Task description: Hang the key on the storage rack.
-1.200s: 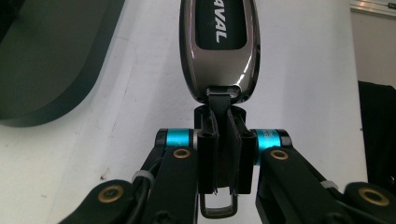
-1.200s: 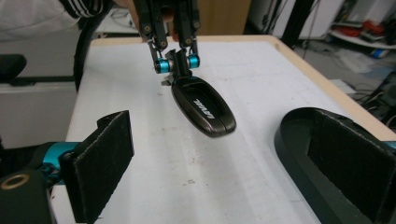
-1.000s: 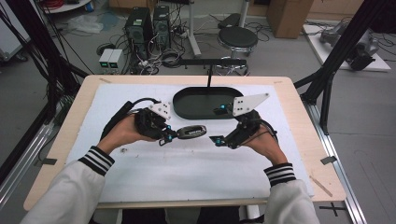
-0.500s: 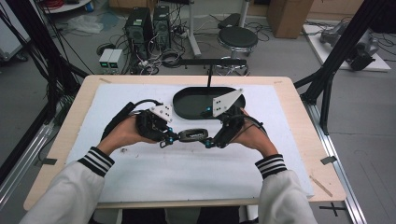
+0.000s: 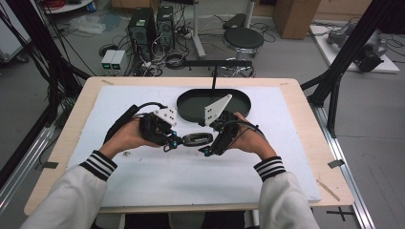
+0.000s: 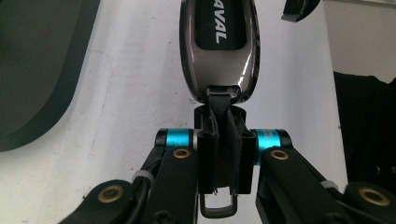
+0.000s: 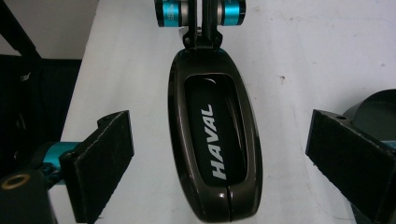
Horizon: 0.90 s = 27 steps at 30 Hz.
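A glossy dark key fob (image 5: 198, 139) marked HAVAL lies over the white mat, between my two grippers. My left gripper (image 5: 177, 141) is shut on the short strap (image 6: 219, 154) at the fob's near end (image 6: 219, 46). My right gripper (image 5: 209, 144) is open at the fob's other end. In the right gripper view its two black pads (image 7: 109, 149) stand wide apart on either side of the fob (image 7: 212, 135) without touching it. The left gripper (image 7: 201, 14) shows at the far end of the fob there.
A black oval tray (image 5: 239, 102) sits just behind the grippers, and its rim shows at the left gripper view's left edge (image 6: 37, 70). A white mat (image 5: 143, 181) covers most of the wooden table (image 5: 305, 119).
My right gripper has moved left across the mat to the fob, and its open jaws now straddle the fob's free end. The left gripper has held the fob nearly still.
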Available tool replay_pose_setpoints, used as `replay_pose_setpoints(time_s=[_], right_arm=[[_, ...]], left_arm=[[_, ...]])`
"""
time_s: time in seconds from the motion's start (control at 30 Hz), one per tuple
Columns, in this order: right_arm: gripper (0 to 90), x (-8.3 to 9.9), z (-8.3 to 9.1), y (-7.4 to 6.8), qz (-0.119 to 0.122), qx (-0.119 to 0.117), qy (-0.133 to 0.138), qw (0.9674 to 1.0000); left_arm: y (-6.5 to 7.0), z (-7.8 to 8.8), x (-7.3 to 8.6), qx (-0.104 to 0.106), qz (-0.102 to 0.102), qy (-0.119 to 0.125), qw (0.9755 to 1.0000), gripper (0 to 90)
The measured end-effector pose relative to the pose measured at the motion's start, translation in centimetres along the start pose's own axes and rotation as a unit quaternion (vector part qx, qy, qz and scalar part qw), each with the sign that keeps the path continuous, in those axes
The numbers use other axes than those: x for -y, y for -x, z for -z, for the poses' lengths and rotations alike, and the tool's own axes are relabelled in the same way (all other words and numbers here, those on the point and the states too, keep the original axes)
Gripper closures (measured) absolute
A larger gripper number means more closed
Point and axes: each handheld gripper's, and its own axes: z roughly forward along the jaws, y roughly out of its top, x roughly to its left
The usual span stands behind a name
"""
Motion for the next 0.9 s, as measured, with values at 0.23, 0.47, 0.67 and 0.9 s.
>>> replay_pose_setpoints(time_s=[0.23,0.47,0.67,0.9], right_arm=[[17.0,-0.2,-0.8,0.1,0.006,-0.01,-0.03,0.9995],[25.4,-0.4,-1.3,0.1,0.009,-0.011,-0.048,0.9988],[31.0,-0.7,-1.7,-0.1,0.014,-0.008,-0.054,0.9984],[34.4,-0.8,-1.9,-0.1,0.016,-0.011,-0.057,0.9982]], left_arm=[[0.0,-0.1,0.0,0.001,0.001,0.001,1.0,83.6],[-0.1,-0.1,0.1,0.002,0.004,-0.001,1.0,83.6],[-0.3,-0.3,0.1,0.006,0.005,-0.007,0.9999,83.6],[-0.3,-0.4,0.1,0.007,0.006,-0.01,0.9999,83.6]])
